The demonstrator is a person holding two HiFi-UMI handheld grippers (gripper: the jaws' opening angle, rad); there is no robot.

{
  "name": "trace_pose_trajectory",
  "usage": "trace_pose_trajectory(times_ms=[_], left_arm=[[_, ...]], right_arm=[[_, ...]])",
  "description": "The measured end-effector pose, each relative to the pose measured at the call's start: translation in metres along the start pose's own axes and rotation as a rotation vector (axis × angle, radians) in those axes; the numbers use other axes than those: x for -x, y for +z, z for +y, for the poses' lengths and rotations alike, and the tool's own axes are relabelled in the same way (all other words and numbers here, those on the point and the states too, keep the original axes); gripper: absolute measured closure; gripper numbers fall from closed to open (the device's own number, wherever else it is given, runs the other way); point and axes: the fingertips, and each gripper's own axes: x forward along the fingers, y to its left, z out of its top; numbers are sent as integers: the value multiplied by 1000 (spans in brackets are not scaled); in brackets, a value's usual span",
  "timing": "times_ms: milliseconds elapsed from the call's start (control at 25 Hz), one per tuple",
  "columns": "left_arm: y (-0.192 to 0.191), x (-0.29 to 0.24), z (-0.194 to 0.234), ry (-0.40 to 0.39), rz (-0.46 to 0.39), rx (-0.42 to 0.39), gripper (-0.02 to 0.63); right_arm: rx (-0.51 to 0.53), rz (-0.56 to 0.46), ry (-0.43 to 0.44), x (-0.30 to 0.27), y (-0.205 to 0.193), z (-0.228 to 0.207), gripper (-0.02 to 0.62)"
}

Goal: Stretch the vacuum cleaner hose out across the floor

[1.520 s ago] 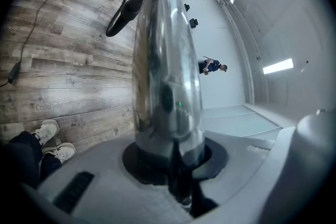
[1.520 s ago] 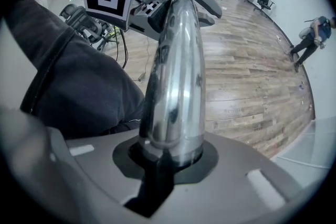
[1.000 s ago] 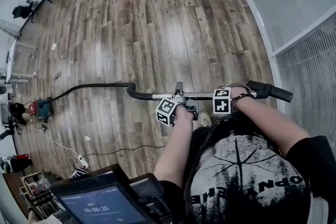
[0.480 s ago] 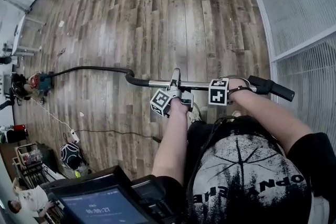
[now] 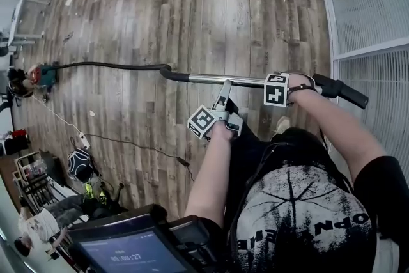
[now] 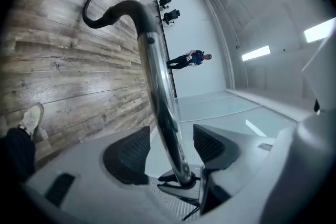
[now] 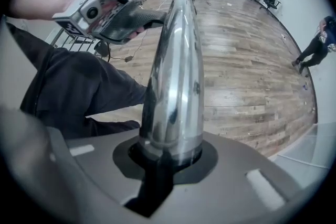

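Hose (image 5: 108, 65) lay stretched because our right gripper (image 5: 298, 84) clamped the wand (image 5: 223, 79); our left gripper (image 6: 169, 147) was opening around it, pads clear.

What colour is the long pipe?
The pipe is shiny silver. It shows best in the right gripper view.

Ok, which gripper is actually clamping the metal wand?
The right gripper: its jaws grip the wand. The left gripper's jaws are opening, pads off it.
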Motion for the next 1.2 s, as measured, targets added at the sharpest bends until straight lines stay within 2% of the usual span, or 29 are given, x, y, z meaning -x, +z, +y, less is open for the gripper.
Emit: trace_pose_trajectory(times_ms=[160,320,400,600,760,1040,1200], left_arm=[[7,28,13,23,33,-65,393],[9,41,24,5,51,-185,559],[7,38,29,-19,80,-252,606],[-2,10,58,-109,125,-327,606],[-5,-30,99,-140,161,-407,606],[-48,-106,202,-144,347,-665,606],[-71,-141,255,-170,366,-755,606]], right_arm=[[-40,13,44,-22,-2,-9,525],[-83,30,85,-61,-14,-12,525],[-98,44,96,-85,-23,-14,525],[-49,34,59,-162,-56,-32,525],[-45,22,37,-230,-89,-52,525],[-55,-35,-15,-356,-150,-92,526],[-39,-54,-50,-431,-179,-117,526]])
